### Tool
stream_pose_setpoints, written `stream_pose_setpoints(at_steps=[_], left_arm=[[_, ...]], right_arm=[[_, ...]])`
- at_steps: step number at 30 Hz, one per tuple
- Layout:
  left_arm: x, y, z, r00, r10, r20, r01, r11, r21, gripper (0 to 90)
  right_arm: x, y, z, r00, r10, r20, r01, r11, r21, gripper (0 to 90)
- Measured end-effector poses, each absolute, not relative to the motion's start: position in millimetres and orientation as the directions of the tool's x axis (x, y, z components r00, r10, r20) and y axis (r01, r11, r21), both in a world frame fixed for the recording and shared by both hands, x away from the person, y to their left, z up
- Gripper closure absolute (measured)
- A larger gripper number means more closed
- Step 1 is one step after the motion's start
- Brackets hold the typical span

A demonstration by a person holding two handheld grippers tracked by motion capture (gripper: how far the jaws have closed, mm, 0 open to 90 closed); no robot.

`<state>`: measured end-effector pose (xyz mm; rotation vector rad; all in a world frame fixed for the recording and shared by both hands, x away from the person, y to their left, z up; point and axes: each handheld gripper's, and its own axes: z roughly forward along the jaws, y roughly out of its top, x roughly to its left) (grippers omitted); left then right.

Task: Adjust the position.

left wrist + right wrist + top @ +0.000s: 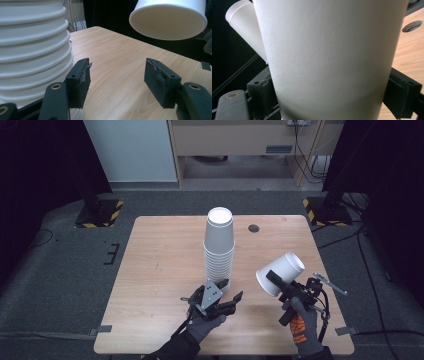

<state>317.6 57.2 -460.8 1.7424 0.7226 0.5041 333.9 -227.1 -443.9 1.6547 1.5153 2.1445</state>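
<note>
A tall stack of upturned white paper cups (219, 247) stands in the middle of the wooden table (155, 270). My left gripper (231, 289) is open at the stack's foot, to its right. In the left gripper view the stack's ribbed rims (32, 50) lie just beside one jaw, and nothing is between the jaws of that gripper (116, 80). My right gripper (275, 282) is shut on a single white cup (280, 270), held tilted above the table, mouth toward the left gripper. In the right gripper view this cup (332, 57) sits between both pads, with the stack (244, 30) behind it.
A round cable hole (254, 228) is set in the table near its far edge, right of the stack. Two stand bases with yellow-black tape (100, 212) (325, 210) rest on the floor beyond the far corners. Cables trail on the floor at right.
</note>
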Motion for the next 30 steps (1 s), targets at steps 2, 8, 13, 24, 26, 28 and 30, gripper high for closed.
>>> stream_pose_setpoints(at_steps=[2,8,13,24,26,28,30], left_arm=[[319,54,-460,0.721,0.692,-0.031,0.212,-0.178,0.961,36.5],[324,44,-463,0.730,0.681,-0.061,0.217,-0.146,0.965,36.6],[329,37,-465,0.737,0.673,-0.063,0.217,-0.147,0.965,36.8],[338,32,-460,0.739,0.672,-0.052,0.196,-0.140,0.971,38.4],[340,31,-460,0.740,0.671,-0.052,0.194,-0.138,0.971,39.1],[341,29,-459,0.741,0.670,-0.050,0.192,-0.140,0.971,40.4],[342,25,-458,0.751,0.659,-0.042,0.188,-0.152,0.970,40.9]], right_arm=[[334,-227,-444,-0.430,0.544,0.721,0.498,-0.523,0.692,13.8],[334,-227,-445,-0.428,0.539,0.725,0.500,-0.526,0.687,13.7],[334,-227,-445,-0.424,0.531,0.734,0.508,-0.531,0.678,13.7],[335,-225,-447,-0.427,0.518,0.741,0.529,-0.521,0.670,13.7],[335,-224,-447,-0.427,0.517,0.742,0.532,-0.520,0.668,13.7],[336,-223,-448,-0.431,0.513,0.742,0.531,-0.521,0.669,13.7],[335,-223,-448,-0.428,0.509,0.747,0.537,-0.522,0.663,13.7]])
